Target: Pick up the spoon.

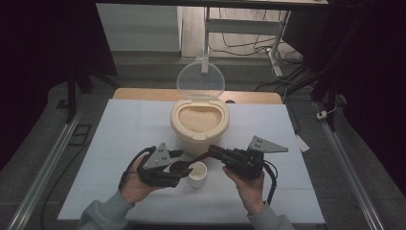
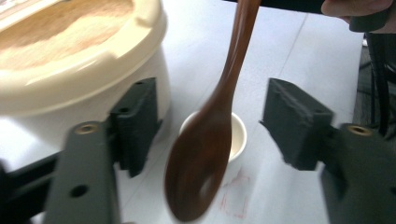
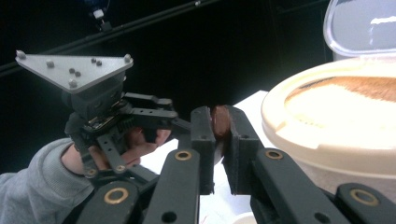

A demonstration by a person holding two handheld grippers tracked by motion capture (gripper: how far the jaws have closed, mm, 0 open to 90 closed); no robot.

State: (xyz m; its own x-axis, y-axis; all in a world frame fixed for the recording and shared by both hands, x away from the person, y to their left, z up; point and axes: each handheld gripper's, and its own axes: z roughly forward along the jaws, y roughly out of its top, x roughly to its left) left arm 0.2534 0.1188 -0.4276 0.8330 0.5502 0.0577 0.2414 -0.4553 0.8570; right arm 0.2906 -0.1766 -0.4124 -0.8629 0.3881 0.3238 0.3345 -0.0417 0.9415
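Right gripper (image 1: 214, 151) clamped tight on the handle end of a brown wooden spoon (image 1: 184, 166); in the right gripper view the handle tip (image 3: 219, 122) sits pinched between the two black pads. Spoon slanted down and toward the left, bowl poised just over the rim of a small white cup (image 1: 197, 174), blurred in the left gripper view (image 2: 198, 172). Left gripper (image 1: 176, 158) spread wide and holding nothing, jaws set either side of the spoon bowl and the cup (image 2: 236, 140). Cup standing near the middle of the bench (image 1: 124, 124), toward its near edge. Just behind it, a cream tub (image 1: 199, 124) full of pale grain, clear lid (image 1: 200, 80) tipped upright at the back. Both hands (image 1: 136, 184) low at the near edge, sleeves grey.
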